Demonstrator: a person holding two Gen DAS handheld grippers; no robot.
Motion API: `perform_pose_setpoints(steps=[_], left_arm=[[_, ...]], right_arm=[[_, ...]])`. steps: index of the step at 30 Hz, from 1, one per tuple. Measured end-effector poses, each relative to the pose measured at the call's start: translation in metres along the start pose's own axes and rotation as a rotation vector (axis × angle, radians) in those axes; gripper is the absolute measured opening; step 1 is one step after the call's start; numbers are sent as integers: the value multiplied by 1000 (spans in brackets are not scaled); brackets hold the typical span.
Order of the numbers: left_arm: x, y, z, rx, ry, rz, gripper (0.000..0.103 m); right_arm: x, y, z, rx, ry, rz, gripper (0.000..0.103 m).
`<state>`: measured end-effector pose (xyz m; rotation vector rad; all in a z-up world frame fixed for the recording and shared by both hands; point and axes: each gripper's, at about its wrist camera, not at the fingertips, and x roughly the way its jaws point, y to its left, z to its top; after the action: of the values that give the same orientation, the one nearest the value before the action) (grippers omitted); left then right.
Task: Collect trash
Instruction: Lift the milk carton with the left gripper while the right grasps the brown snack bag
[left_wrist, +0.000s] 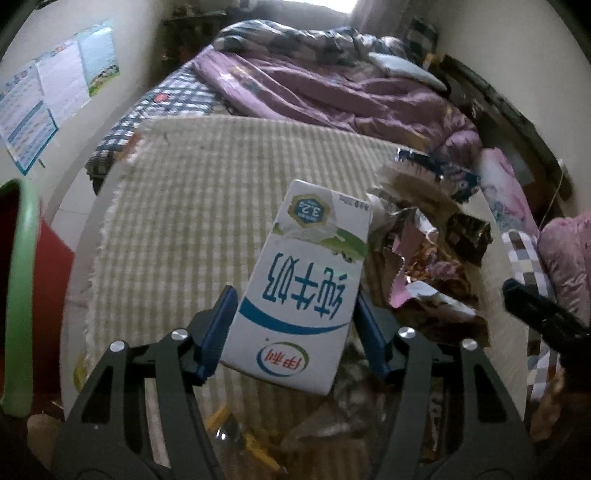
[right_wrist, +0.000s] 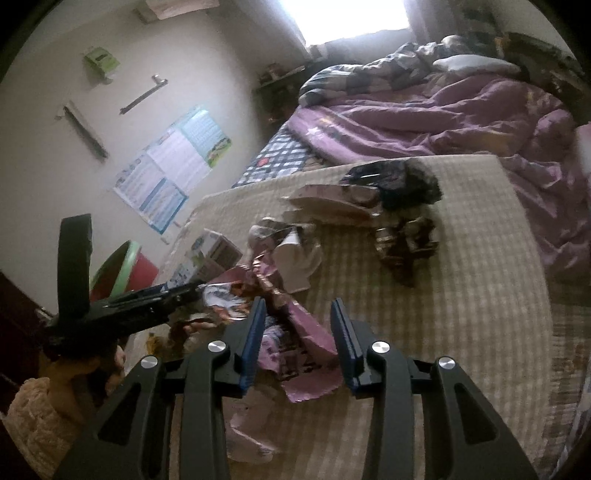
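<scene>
A white and blue milk carton (left_wrist: 306, 280) sits between the blue pads of my left gripper (left_wrist: 295, 293), which is shut on its two sides above the beige striped mat (left_wrist: 177, 221). In the right wrist view the same carton (right_wrist: 212, 254) shows at the tip of the left gripper (right_wrist: 177, 291). My right gripper (right_wrist: 298, 302) stands open over a crumpled pink wrapper (right_wrist: 310, 336) that lies between its fingers without being pressed. More torn wrappers and brown paper (left_wrist: 424, 254) are heaped to the right of the carton.
A red bin with a green rim (left_wrist: 22, 277) stands at the left beside the bed, also seen as the bin (right_wrist: 122, 269) in the right wrist view. A purple quilt (left_wrist: 351, 96) covers the far bed. Dark packets (right_wrist: 406, 240) lie on the mat. Posters (right_wrist: 170, 166) hang on the wall.
</scene>
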<state>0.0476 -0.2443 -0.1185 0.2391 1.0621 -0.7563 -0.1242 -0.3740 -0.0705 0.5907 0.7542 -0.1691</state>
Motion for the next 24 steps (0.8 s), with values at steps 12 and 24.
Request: perform_pose_setpoints(steps=[12, 24], left_arm=[[-5, 19, -14, -52, 15, 57, 63], [1, 19, -15, -59, 13, 49, 59]], right_arm=[[12, 11, -4, -10, 51, 59, 44], [23, 20, -8, -56, 86, 19, 56]])
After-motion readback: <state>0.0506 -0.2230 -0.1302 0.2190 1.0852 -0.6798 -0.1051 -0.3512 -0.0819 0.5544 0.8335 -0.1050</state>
